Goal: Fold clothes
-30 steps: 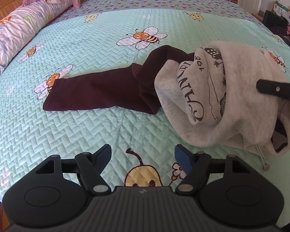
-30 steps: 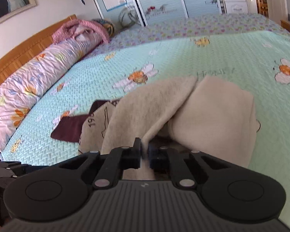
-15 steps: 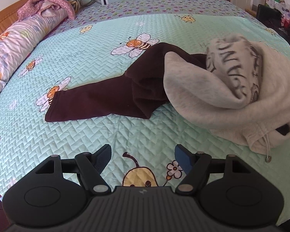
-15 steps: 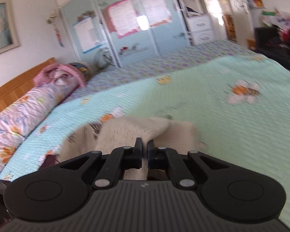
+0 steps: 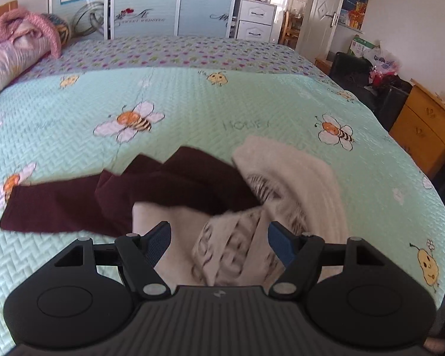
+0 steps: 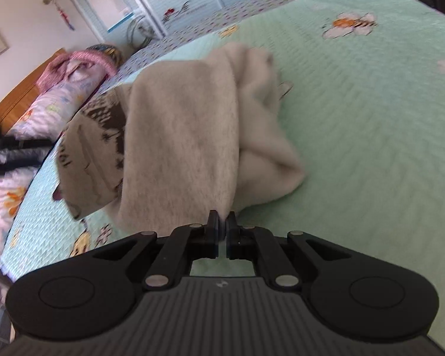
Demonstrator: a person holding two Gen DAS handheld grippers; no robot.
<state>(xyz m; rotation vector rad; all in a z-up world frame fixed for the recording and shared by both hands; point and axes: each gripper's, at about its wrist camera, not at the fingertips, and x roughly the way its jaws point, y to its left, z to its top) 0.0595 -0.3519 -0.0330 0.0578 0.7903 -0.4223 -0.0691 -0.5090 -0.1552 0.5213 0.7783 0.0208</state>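
Right wrist view: right tool (image 6: pixel 221 231) clamped on grey sweatshirt (image 6: pixel 181 136) hem, seemingly dragging it; left tool (image 5: pixel 219 238) gapes empty, should next pinch the 12 o'clock fabric

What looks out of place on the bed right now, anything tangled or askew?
The grey sweatshirt is bunched inside out, fleece showing and its print crumpled, draped partly over the dark maroon garment. The right gripper pinches its edge; the left gripper is open. Nothing looks damaged.
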